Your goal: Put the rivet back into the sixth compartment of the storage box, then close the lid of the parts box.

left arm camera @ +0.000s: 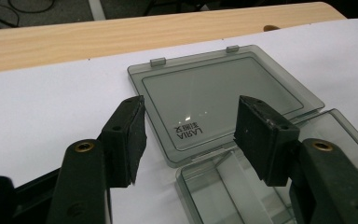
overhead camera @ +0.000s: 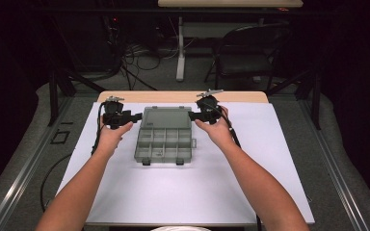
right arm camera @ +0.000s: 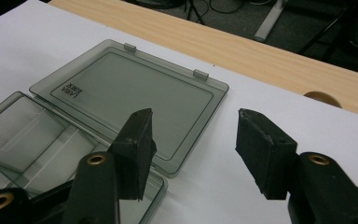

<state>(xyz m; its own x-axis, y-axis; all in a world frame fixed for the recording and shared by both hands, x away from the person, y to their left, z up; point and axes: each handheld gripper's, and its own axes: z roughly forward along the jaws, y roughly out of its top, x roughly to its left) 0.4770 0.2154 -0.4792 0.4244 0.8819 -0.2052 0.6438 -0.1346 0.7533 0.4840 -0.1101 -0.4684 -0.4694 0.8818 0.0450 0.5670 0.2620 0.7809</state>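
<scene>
Forearms enter at 6 o'clock; left gripper and right gripper flank the organizer box, jaws parted, grasping nothing. Lid lies flat open at 12 o'clock; closing it seemingly remains.

A compartment box lies open on a paper sheet that covers most of the table, leaving a bare strip along the table's far edge. The box sits toward the far edge, about midway between the left and right edges. Its lid lies flat behind the tray, hinged to it and reaching toward the far edge. The left gripper is just beside the lid's left side, the right gripper just beside its right side, each pointing inward. Beyond the table a chair stands on the floor, right of a table leg.
</scene>
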